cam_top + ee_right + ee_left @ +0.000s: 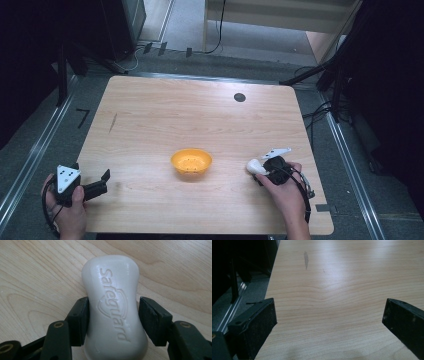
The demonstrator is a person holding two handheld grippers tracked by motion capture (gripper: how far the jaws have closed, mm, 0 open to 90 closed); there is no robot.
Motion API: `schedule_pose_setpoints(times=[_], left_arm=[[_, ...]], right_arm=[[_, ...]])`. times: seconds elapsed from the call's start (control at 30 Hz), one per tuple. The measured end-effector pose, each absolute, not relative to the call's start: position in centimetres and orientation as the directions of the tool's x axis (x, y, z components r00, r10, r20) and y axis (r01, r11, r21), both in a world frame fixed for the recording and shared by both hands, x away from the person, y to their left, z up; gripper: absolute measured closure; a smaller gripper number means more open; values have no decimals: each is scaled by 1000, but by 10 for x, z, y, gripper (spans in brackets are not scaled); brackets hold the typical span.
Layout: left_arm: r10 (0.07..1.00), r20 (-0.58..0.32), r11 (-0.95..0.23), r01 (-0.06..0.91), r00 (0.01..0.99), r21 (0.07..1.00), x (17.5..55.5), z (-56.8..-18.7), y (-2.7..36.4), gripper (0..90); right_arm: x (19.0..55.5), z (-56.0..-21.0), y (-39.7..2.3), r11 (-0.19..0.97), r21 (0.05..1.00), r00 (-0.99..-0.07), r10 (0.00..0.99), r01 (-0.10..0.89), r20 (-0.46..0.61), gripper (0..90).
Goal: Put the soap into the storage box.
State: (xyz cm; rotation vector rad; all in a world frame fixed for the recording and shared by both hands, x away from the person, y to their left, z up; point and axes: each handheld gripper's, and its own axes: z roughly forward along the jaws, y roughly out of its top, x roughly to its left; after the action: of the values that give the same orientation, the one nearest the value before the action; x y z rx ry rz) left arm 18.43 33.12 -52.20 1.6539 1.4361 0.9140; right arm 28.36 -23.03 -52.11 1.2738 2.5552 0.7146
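Where right tongs [113,322] straddle waist, soap bar [113,307] seemingly pinched.

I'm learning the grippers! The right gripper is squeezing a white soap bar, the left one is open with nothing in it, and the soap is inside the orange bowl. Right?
Almost. The soap bar isn't inside the orange bowl; the high view shows it beside the bowl, apart from it, clamped in the right gripper. The left gripper is open, holding nothing.

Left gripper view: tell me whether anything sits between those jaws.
No: the left gripper has its jaws spread wide, with bare wooden table between them.
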Motion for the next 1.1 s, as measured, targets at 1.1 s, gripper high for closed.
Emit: schedule_pose_setpoints(times=[1.1], left_arm=[[992,40,-91,459,119,884,185,-522,331,0]], right_arm=[[284,-516,-229,556,544,-664,748,629,3,502]])
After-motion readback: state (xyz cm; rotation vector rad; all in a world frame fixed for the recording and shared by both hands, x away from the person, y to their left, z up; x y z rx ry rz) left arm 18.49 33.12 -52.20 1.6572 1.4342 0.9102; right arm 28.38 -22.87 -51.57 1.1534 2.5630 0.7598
